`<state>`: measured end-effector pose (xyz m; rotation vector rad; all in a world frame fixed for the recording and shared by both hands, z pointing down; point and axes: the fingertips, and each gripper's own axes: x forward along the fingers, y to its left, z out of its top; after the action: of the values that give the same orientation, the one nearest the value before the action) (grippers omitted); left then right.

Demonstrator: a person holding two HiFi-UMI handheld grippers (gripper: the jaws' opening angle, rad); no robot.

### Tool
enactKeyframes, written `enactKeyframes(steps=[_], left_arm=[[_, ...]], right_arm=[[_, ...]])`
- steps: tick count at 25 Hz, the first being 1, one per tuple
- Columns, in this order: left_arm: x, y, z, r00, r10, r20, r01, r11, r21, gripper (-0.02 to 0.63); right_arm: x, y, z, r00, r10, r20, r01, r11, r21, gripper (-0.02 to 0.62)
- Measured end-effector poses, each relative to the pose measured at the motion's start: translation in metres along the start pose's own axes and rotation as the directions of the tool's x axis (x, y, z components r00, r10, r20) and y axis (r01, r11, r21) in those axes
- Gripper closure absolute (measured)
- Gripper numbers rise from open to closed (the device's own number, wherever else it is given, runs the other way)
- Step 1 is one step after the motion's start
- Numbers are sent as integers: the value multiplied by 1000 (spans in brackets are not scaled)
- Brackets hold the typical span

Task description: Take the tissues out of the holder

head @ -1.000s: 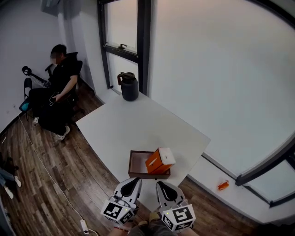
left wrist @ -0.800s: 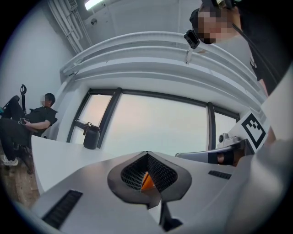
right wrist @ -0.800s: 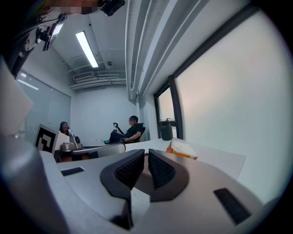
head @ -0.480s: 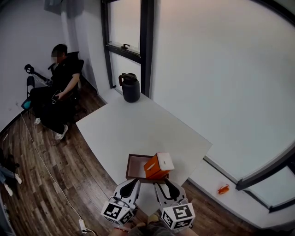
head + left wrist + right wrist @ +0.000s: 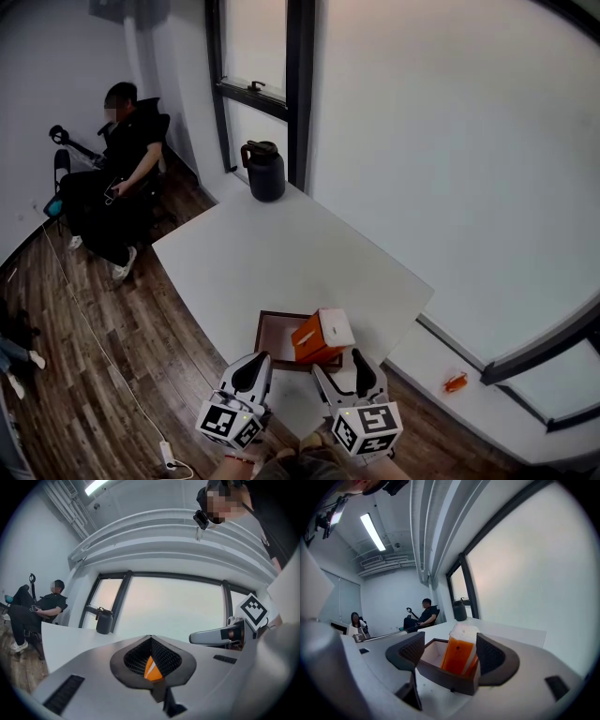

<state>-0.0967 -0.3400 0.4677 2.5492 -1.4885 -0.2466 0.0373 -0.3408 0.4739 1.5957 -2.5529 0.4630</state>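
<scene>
**My tongs by the tissue box**

My left tongs (image 5: 251,372) are pinched together with nothing in them. My right tongs (image 5: 357,364) have just been opening, and their two sides stand apart, gripping nothing. Just past them, near the close edge of the big white table (image 5: 281,253), sits the dark brown open holder (image 5: 272,330). The orange pack of tissues with a white top (image 5: 322,335) stands in the holder's right end, leaning a bit. Far across the table is a black jug (image 5: 264,173). Beyond it a person (image 5: 117,178) sits on a chair.
</scene>
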Motion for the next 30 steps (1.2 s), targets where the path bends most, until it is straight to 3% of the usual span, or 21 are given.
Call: enactKeyframes(steps=[12,20,30], left_arm=[[1,-1,-16,999,10,-31,-10,1000,-21,601],[8,3,-26,999,0,-34,0,1000,-15,601],[22,4,-35,999,-5,-42,3,1000,-28,601]], right_arm=[[23,-21,-11,999,-5,-42,9,996,85,166],[39,-27,-26,996,6,-90,10,985,174,158],[62,-30,-33,991,25,-130,4,976,216,160]])
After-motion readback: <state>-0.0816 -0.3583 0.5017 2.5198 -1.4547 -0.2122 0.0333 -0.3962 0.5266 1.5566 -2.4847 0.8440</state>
